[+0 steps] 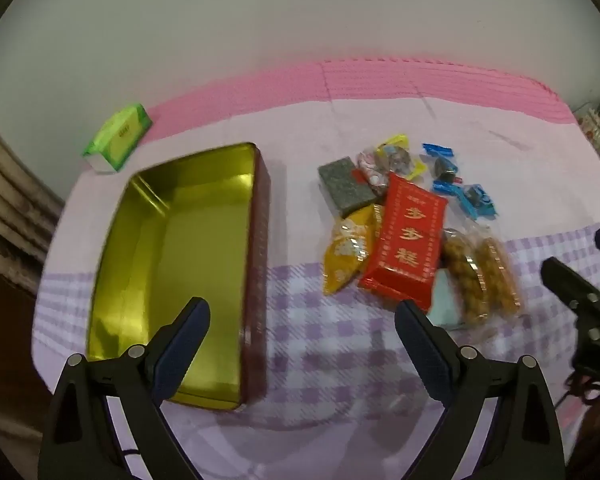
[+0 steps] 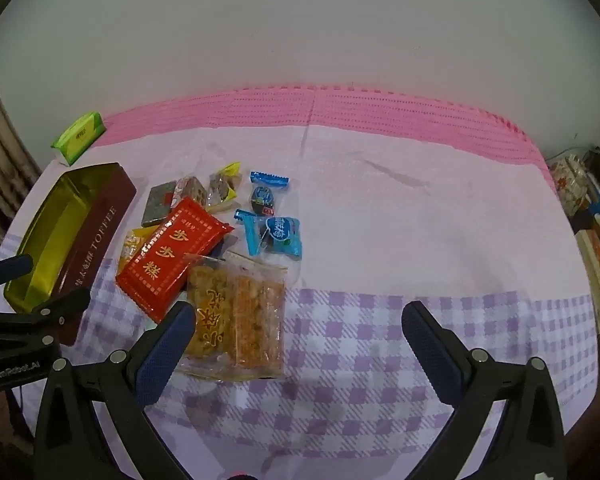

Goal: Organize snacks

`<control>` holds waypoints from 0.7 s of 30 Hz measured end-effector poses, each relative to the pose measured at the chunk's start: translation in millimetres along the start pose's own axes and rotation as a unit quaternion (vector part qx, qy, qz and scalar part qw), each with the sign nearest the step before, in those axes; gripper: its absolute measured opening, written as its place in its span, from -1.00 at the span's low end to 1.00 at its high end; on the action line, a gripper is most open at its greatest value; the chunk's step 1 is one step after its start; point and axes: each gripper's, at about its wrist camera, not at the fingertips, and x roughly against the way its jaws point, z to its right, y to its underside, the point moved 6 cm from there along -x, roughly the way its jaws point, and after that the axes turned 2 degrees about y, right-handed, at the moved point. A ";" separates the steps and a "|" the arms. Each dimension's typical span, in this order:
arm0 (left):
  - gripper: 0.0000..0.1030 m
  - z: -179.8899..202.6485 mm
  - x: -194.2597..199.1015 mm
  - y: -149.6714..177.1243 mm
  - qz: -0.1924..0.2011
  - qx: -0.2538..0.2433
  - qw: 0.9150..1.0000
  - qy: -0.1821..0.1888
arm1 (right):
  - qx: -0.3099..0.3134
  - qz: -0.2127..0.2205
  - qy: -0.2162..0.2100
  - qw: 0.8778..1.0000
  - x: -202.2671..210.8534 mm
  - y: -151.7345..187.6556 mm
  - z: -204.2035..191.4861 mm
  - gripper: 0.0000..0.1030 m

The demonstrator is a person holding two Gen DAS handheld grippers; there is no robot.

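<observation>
Left wrist view: the left gripper hangs over the table with its fingers spread wide and nothing between them; one finger overlaps the near end of the open tin, the other stands over the checked part of the cloth near the front edge. The tin, gold inside and dark red outside, lies empty toward the left edge of the table. A green tissue pack sits at the far left corner, apart from the tin. The snacks lie in one cluster right of the tin, clear of it: a red packet with gold characters on top, a yellow pouch touching its left side, a grey block behind, a clear pack of fried pieces on its right, and blue-wrapped sweets at the far side. The right gripper shows at the right border of this view. Right wrist view: the right gripper is likewise released, jaws wide and empty; its left finger overlaps the near left corner of the clear pack of fried pieces, whether touching cannot be told. The red packet leans against that pack, the blue-wrapped sweets just behind. The tin, lettered TOFFEE, lies left of the cluster, the left gripper over its near end.
</observation>
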 end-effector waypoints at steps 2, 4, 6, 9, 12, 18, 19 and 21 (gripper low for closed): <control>0.82 -2.9 -1.0 -0.2 -0.001 0.001 1.000 0.000 | -0.004 -0.003 -0.002 1.000 -1.4 1.3 1.2 0.99; 0.82 -5.6 -3.0 -0.1 -0.005 0.009 1.000 0.007 | -0.004 -0.005 -0.003 1.000 -2.9 1.6 0.7 0.99; 0.82 -6.9 -5.3 0.4 -0.007 0.015 1.000 0.012 | -0.001 -0.008 -0.004 1.000 -4.8 2.1 -1.6 0.99; 0.82 -6.4 -9.0 1.1 -0.010 0.017 1.000 0.015 | 0.007 -0.010 -0.007 1.000 -7.0 1.9 -4.8 0.99; 0.82 -5.3 -11.7 0.9 -0.009 0.016 1.000 0.016 | 0.011 -0.014 -0.013 1.000 -12.0 1.0 -8.3 0.99; 0.82 -1.1 -17.3 0.7 -0.010 0.013 1.000 0.021 | 0.014 -0.022 -0.020 0.999 -19.9 0.6 -12.8 0.99; 0.82 -0.7 -17.6 0.4 -0.009 0.012 1.000 0.021 | 0.016 -0.023 -0.018 0.999 -21.2 0.8 -13.2 0.99; 0.82 0.7 -18.2 0.0 -0.007 0.009 1.000 0.020 | 0.017 -0.026 -0.020 0.999 -23.4 1.4 -14.1 0.99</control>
